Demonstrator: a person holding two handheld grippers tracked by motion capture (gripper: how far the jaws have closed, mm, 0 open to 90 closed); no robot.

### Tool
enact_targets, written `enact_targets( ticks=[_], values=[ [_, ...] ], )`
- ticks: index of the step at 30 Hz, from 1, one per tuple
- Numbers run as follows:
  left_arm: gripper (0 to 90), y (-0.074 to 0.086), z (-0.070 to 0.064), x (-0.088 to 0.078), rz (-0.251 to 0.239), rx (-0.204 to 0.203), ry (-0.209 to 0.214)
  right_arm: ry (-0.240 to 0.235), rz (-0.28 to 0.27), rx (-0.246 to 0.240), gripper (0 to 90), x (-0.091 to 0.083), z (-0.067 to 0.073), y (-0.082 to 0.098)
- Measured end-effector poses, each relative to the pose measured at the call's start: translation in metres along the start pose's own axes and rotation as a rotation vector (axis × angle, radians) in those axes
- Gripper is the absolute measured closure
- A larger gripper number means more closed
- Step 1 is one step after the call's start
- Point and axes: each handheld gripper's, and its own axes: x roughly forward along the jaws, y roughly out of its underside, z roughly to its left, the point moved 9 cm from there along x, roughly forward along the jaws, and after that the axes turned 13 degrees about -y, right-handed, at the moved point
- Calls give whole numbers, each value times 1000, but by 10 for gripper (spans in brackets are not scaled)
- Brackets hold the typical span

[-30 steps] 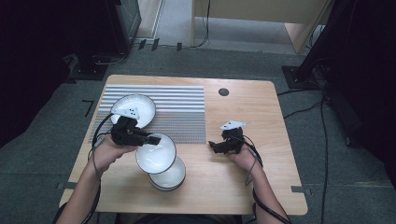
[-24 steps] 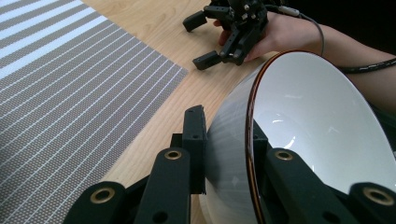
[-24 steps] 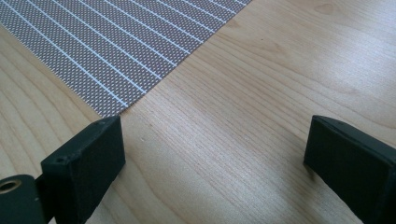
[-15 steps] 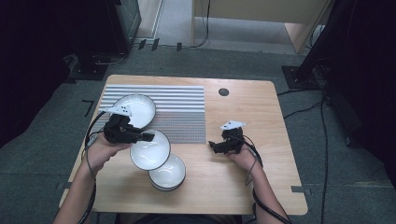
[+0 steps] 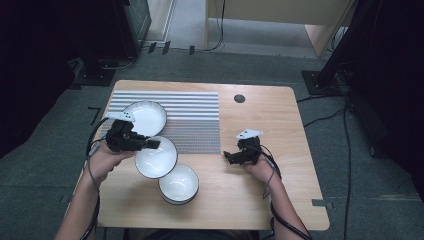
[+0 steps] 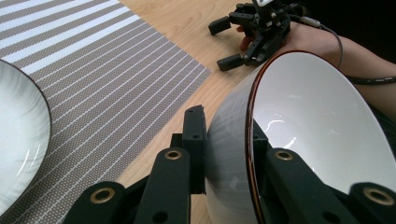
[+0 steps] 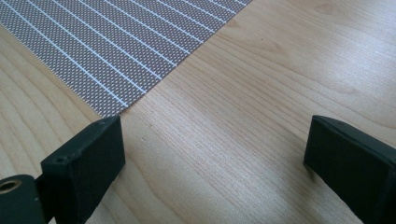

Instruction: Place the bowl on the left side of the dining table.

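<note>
Between the left hand-held gripper's clamped jaws, tilted white bowl's rim.

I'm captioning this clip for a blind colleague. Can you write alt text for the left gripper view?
The left gripper clamps the rim of a tilted white bowl, one jaw outside and one inside. A striped placemat on the wooden table carries another white bowl at left. Farther off, the right gripper is open.
</note>
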Motion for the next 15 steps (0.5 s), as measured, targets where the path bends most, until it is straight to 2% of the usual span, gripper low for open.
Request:
enact_targets(
  ticks=[15],
  values=[
    [779,7,17,2,12,-39,-16,0,1,0,46,0,0,0]
  ],
)
